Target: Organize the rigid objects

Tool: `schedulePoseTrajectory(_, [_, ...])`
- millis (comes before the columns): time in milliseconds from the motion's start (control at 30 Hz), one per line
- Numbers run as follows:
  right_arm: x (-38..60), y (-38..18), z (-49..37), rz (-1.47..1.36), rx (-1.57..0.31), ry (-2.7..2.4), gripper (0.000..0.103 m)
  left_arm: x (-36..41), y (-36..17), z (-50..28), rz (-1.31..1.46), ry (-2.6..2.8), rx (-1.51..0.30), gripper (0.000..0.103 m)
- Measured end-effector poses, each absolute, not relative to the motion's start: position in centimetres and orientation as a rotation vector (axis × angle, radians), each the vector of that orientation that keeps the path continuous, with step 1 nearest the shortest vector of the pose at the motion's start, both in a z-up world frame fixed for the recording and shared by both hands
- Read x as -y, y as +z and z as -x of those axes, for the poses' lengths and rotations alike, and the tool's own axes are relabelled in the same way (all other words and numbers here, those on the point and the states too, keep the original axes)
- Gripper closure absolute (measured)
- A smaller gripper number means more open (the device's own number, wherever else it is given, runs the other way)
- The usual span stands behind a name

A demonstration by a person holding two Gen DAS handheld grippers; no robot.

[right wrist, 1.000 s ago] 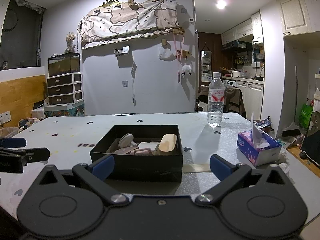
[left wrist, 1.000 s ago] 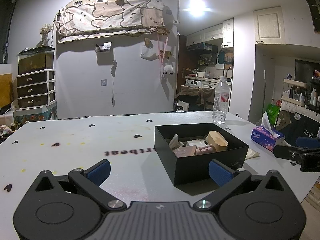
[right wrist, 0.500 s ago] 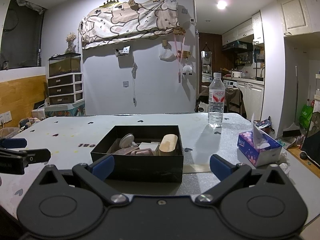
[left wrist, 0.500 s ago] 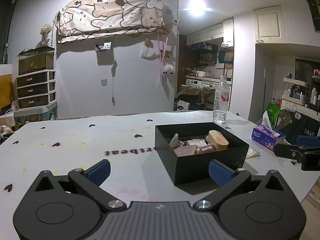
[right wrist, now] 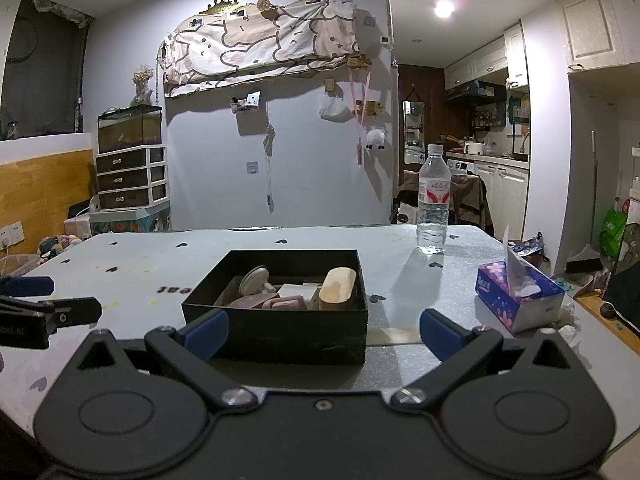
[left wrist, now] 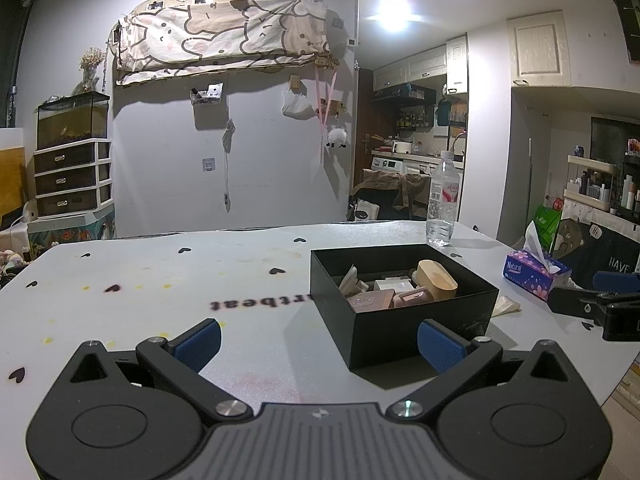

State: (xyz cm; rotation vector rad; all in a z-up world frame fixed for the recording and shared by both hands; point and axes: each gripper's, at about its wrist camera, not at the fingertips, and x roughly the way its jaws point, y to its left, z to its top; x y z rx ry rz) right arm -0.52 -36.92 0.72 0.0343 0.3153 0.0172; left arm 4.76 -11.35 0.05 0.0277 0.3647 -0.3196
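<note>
Both claws, left gripper (left wrist: 318,338) and right gripper (right wrist: 323,331), hover spread and empty over the pale grey heart-printed tabletop's (left wrist: 160,280) near edge. Ahead stands the black rectangular box (right wrist: 280,320), holding the tan wooden oval block (right wrist: 339,285) among smaller pink pieces. Best descend from above, pinching one piece clear of the walls.

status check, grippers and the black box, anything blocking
Left gripper open, empty. Right gripper open, empty, squared up to black box. Box on table, small items inside. Approach looks clear; tissue box off to right.
</note>
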Motion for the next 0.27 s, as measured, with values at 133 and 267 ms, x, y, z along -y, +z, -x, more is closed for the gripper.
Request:
schedulePoseTrajectory(133, [36.97, 0.73, 0.52, -0.035, -0.314, 0.017, 0.000, 10.90, -0.03, -4.60, -0.025, -0.317, -0.363, 0.000])
schedulePoseTrajectory(267, [36.95, 0.75, 0.53, -0.035, -0.314, 0.017, 0.000, 10.90, -0.05, -4.62, -0.027, -0.316, -0.362, 0.000])
